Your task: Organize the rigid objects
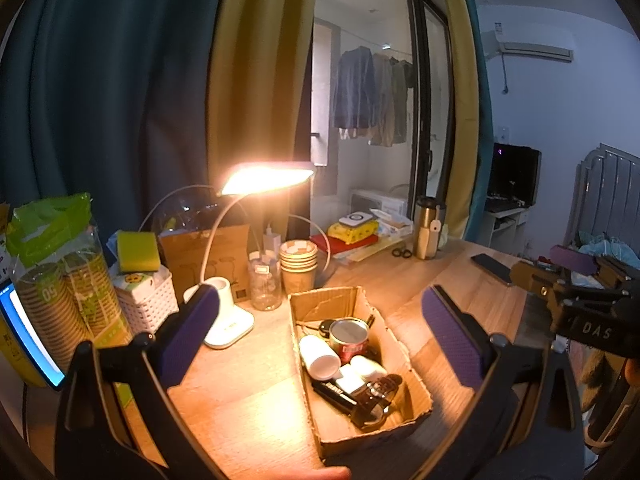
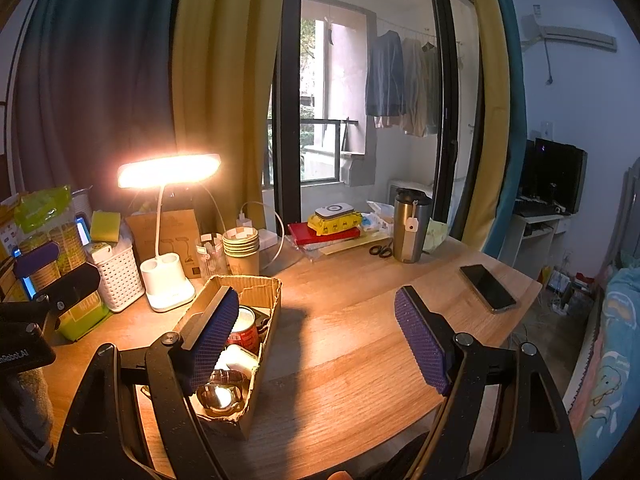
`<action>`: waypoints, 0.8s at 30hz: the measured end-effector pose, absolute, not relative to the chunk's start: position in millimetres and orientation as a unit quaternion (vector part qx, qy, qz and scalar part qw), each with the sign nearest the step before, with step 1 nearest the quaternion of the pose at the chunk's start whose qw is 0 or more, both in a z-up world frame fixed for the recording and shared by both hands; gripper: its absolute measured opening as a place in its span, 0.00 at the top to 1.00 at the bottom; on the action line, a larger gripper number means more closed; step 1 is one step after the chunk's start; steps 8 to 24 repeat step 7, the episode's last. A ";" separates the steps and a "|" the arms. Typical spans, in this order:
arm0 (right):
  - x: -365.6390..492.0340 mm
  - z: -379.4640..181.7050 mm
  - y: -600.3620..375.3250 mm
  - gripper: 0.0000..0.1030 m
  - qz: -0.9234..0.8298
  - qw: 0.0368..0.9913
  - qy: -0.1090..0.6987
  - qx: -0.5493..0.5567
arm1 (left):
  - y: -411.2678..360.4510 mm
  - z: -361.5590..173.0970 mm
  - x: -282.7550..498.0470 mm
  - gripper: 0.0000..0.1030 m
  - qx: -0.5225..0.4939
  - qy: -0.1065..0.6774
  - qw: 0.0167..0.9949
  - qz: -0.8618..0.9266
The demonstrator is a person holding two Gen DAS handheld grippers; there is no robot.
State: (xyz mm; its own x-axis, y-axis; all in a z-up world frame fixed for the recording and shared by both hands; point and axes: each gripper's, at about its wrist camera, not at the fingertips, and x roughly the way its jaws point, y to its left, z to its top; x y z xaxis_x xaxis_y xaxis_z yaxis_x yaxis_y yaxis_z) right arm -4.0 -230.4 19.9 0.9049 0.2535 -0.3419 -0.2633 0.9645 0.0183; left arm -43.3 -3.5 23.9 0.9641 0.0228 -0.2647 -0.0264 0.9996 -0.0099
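Corrugated cardboard box point(image 1: 352, 364) holds a round red tin point(image 1: 349, 338); both claws, left point(image 1: 320, 334) and right point(image 2: 316, 342), gape released.

A lived-in bedroom at home

Laundry point(image 2: 400, 84) hangs on the balcony; a bed point(image 2: 616, 320) stands beside the cluttered wooden desk point(image 2: 352, 320).

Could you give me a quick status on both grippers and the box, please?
Left gripper open, empty, over the box. Right gripper open, empty, beside it. Can, watch and small items in box. Nothing in the way.
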 end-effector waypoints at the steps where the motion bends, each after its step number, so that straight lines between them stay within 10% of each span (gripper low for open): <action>1: -4.0 19.9 -230.4 0.19 0.132 0.976 0.173 -0.014 | -3.7 23.9 -43.5 0.01 -0.007 0.133 0.991 0.013; 24: -3.0 15.7 -230.3 0.19 0.133 0.975 0.176 -0.011 | -3.6 23.4 -43.6 0.01 -0.013 0.129 0.992 0.013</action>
